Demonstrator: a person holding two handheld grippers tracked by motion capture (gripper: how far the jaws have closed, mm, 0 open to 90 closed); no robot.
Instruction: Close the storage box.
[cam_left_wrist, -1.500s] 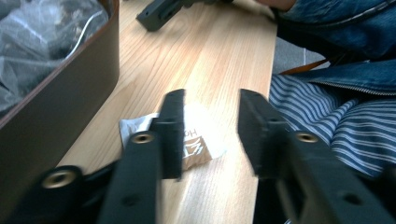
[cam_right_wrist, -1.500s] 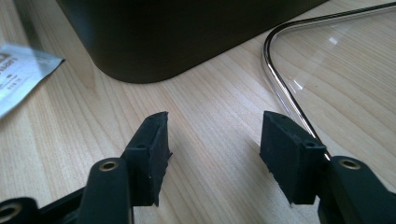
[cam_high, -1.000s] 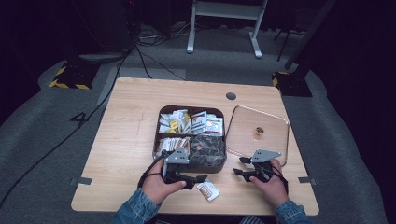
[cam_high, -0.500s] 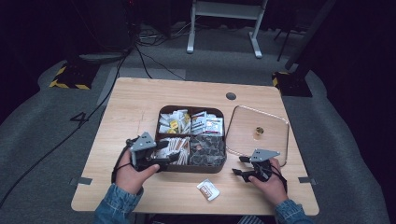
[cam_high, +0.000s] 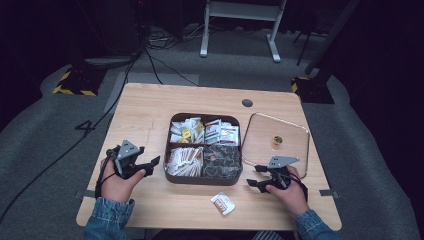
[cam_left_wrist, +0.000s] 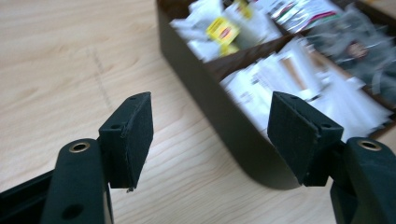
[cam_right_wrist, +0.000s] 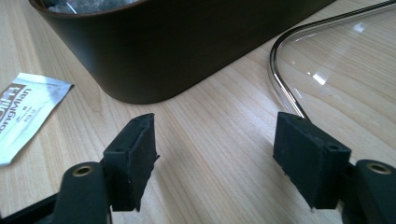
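The silver sachet (cam_right_wrist: 28, 114) lying on the counter just beside the dark box (cam_right_wrist: 187, 42) bears the partly cut-off lettering "ongMian". On the grey floor left of the counter, a "4" (cam_high: 86, 126) is marked.

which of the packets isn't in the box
The single packet lying flat on the table, just in front of the brown box. All the other packets sit inside the box's four compartments.

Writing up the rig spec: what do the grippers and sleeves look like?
Both the left gripper and the right gripper are black, each topped by a grey three-cornered plate. The jaws are flat rectangular black pads with brass-coloured pivot rivets. Black cables loop around the hands. Sleeves are blue denim.
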